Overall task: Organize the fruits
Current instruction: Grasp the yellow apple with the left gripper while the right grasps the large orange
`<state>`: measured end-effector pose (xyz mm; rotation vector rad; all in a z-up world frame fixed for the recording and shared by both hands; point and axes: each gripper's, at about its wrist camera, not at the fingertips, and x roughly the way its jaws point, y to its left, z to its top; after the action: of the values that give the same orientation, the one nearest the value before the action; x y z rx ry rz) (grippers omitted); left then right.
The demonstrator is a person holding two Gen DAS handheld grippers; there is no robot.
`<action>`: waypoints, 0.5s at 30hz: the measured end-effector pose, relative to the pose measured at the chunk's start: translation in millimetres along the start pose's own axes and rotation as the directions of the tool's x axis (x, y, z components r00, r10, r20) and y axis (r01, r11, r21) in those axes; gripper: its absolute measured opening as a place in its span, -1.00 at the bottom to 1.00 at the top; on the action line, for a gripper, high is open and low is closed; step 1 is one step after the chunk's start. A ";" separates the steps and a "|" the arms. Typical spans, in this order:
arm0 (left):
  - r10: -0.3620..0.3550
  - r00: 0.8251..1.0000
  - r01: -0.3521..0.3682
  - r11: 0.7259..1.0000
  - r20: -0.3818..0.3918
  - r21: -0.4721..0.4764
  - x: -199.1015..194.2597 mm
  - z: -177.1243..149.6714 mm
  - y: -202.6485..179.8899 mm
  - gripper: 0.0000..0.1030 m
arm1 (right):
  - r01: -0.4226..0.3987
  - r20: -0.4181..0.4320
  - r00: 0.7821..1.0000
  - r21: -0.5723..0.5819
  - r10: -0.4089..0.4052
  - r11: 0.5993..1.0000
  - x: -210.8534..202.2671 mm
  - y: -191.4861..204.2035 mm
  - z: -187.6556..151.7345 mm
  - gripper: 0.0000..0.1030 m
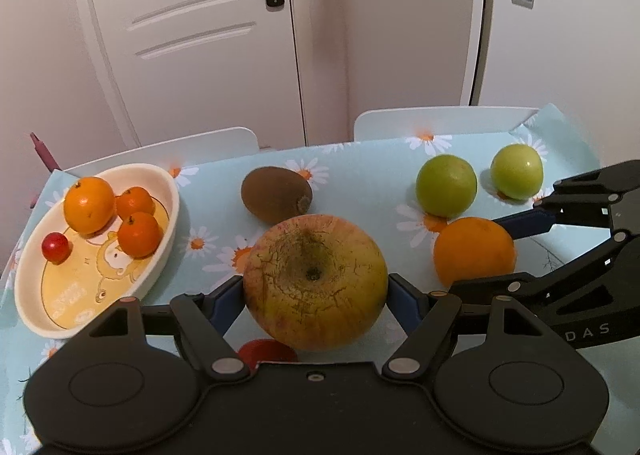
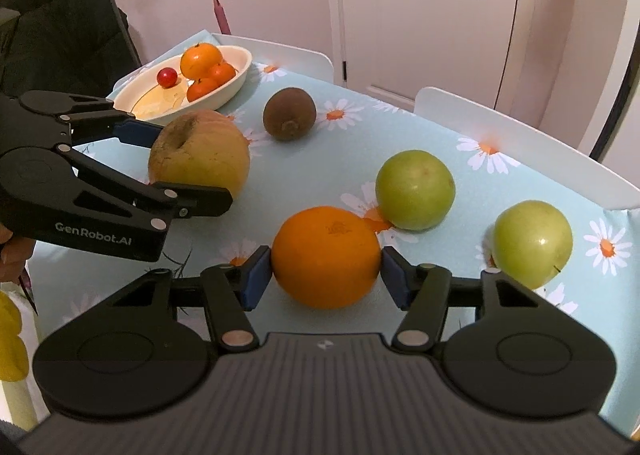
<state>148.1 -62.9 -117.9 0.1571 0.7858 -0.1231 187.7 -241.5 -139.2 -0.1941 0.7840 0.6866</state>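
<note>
My left gripper [image 1: 316, 295] is shut on a large yellow-red apple [image 1: 315, 281], also seen in the right wrist view [image 2: 200, 155]. My right gripper [image 2: 326, 275] is shut on a big orange [image 2: 326, 255], which also shows in the left wrist view [image 1: 474, 251]. A cream oval dish [image 1: 168, 231] at the left holds three small oranges [image 1: 89, 205] and a small red fruit [image 1: 56, 248]. A brown kiwi [image 1: 277, 195] and two green apples [image 1: 446, 186] [image 1: 517, 171] lie on the daisy tablecloth.
A red fruit [image 1: 266, 351] peeks out under the left gripper. Two white chair backs [image 1: 440, 121] stand behind the table's far edge, with a white door [image 1: 192, 35] beyond. A dark jacket [image 2: 52, 23] is at the left.
</note>
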 end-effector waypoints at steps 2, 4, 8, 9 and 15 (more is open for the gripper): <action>0.003 1.000 -0.003 1.000 0.008 -0.004 -5.0 1.0 1.9 0.54 | 0.001 0.006 1.000 0.000 -0.001 1.000 -4.2 2.8 1.9 0.43; 0.007 1.000 -0.007 1.000 0.018 -0.010 -12.2 1.7 4.1 0.54 | 0.001 0.012 1.000 0.002 -0.001 1.000 -8.5 5.9 4.6 0.43; 0.027 0.999 -0.026 1.000 0.032 -0.017 -27.5 4.2 9.5 0.54 | 0.004 0.029 1.000 -0.004 -0.003 1.000 -18.2 13.6 13.1 0.43; 0.033 0.999 -0.032 0.999 0.037 -0.020 -31.1 5.1 11.6 0.54 | 0.005 0.035 0.999 -0.005 -0.004 1.000 -20.5 15.8 15.3 0.43; 0.052 0.997 -0.049 0.998 0.062 -0.049 -53.6 7.3 27.3 0.54 | 0.013 0.073 0.997 -0.018 -0.012 1.000 -33.0 32.5 33.4 0.43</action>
<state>120.2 -34.7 -72.1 0.1274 0.7205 -0.0616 169.9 -219.3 -89.6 -0.1895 0.7062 0.6855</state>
